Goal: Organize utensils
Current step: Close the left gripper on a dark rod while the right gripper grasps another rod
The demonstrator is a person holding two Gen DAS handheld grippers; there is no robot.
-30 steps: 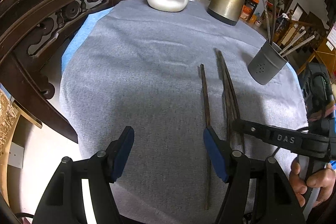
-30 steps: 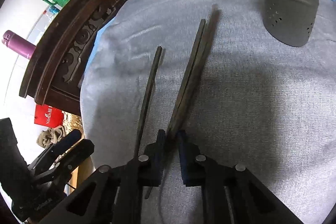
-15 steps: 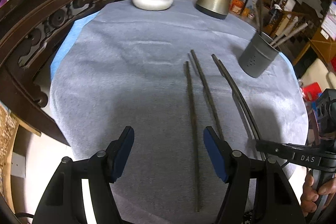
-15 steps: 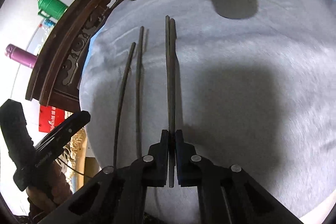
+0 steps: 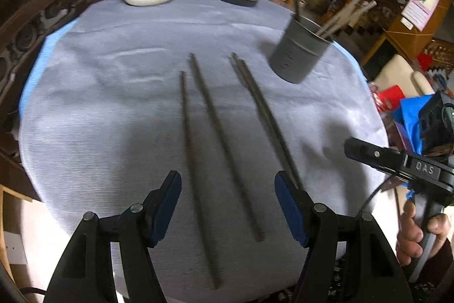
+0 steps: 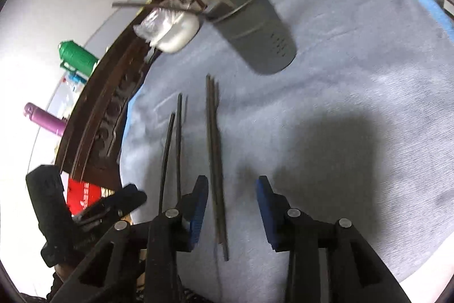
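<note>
Change: right gripper (image 6: 231,208), clamped on the chopstick pair (image 6: 216,161) a moment ago, now gapes wide; pair lies loose on the grey cloth (image 6: 354,93).
Left gripper (image 5: 228,208): spread wide, holding nothing, two single chopsticks (image 5: 198,161) between its fingers.
Left view only: hand (image 5: 420,232) on the right handle.
Right view only: green flask (image 6: 78,57), purple bottle (image 6: 45,122).
Room: bare cloth right of the pair.
Holder (image 5: 300,53): dark grey, perforated, utensils upright, beyond the chopstick tips.

Right claw (image 6: 231,206) spread wide, paired chopsticks (image 6: 216,161) on grey cloth (image 6: 354,104) between its fingers
</note>
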